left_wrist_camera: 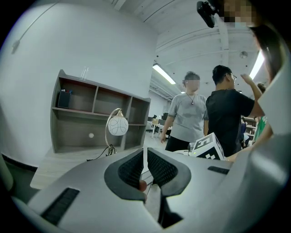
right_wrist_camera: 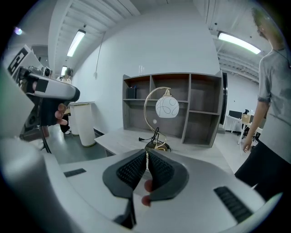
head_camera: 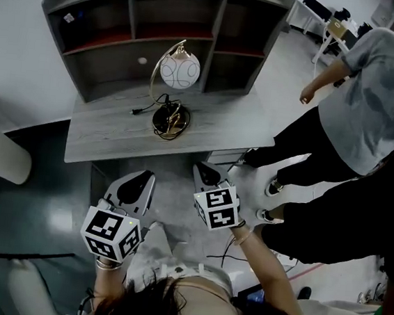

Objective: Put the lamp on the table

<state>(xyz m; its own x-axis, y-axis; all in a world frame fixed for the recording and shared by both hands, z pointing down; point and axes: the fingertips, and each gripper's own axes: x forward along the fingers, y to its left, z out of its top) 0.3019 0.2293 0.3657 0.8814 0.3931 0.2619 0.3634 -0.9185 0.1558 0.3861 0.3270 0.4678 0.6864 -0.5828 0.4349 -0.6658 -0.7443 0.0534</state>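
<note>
The lamp [head_camera: 179,72], with a white globe shade, a gold curved stem and a round base, stands upright on the grey table [head_camera: 101,133] in front of the shelf unit. Its black cord trails left on the tabletop. I also see the lamp [left_wrist_camera: 117,126] in the left gripper view and the lamp [right_wrist_camera: 167,108] in the right gripper view, well ahead of the jaws. My left gripper [head_camera: 144,177] and right gripper [head_camera: 206,170] hover below the table's near edge, apart from the lamp. Both are shut with nothing between their pads.
A grey shelf unit [head_camera: 125,41] with open compartments rises at the table's back. Two people stand at the right, one in a grey shirt [head_camera: 371,95]. A white bin [right_wrist_camera: 85,123] stands left of the table. Cables lie on the floor by my feet.
</note>
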